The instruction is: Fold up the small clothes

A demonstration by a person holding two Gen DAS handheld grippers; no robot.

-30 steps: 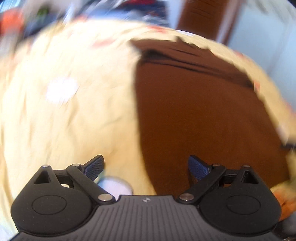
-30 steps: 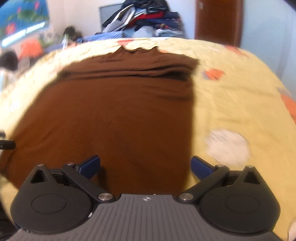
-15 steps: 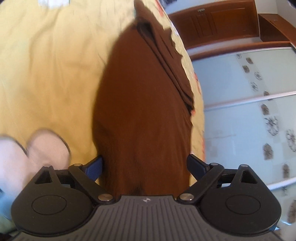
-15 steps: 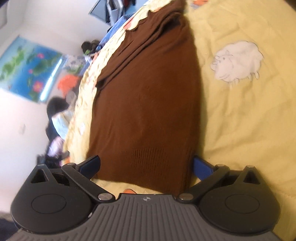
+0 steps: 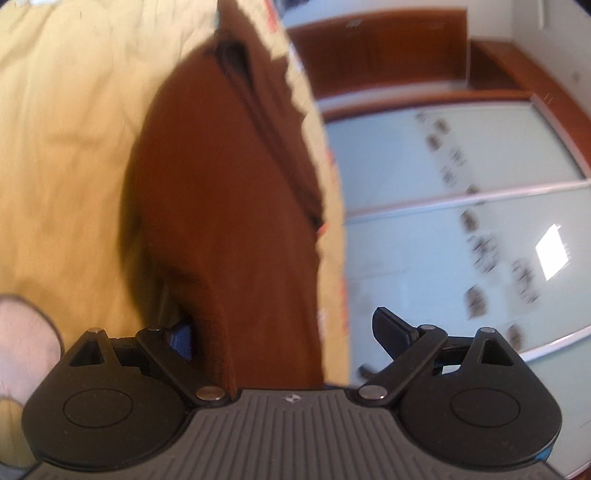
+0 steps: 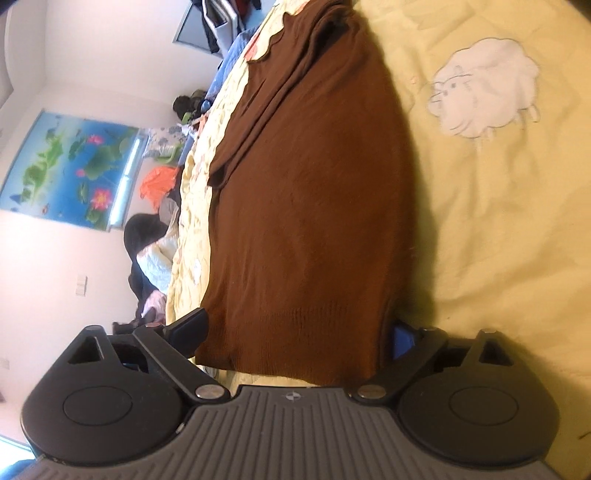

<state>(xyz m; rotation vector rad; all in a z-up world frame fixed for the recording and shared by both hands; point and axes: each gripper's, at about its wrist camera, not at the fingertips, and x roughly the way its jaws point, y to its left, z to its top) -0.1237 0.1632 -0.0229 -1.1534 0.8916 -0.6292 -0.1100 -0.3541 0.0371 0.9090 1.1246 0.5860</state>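
A brown knitted sweater (image 6: pixel 314 192) lies flat on the yellow bedspread (image 6: pixel 498 221), its folded sleeves at the far end. My right gripper (image 6: pixel 295 334) is turned on its side at the ribbed hem. Its jaws are closing with the hem's corner between them; one blue pad (image 6: pixel 400 339) sits under the cloth edge, and the pads do not press. My left gripper (image 5: pixel 286 332) is also turned on its side at the other hem corner of the sweater (image 5: pixel 221 221). It is open, one finger (image 5: pixel 181 338) tucked under the raised edge, the other finger (image 5: pixel 391 328) free above.
White sheep prints (image 6: pixel 487 88) mark the bedspread. A wardrobe with glass sliding doors (image 5: pixel 461 229) stands past the bed's edge on the left gripper's side. A heap of clothes (image 6: pixel 221 22) lies at the far end, and dark and white bundles (image 6: pixel 147 243) sit beside the bed under a wall poster (image 6: pixel 66 166).
Both grippers have rolled about a quarter turn and come down to the sweater's near hem. The hem corners now lie between their jaws. The right jaws stand slightly narrower.
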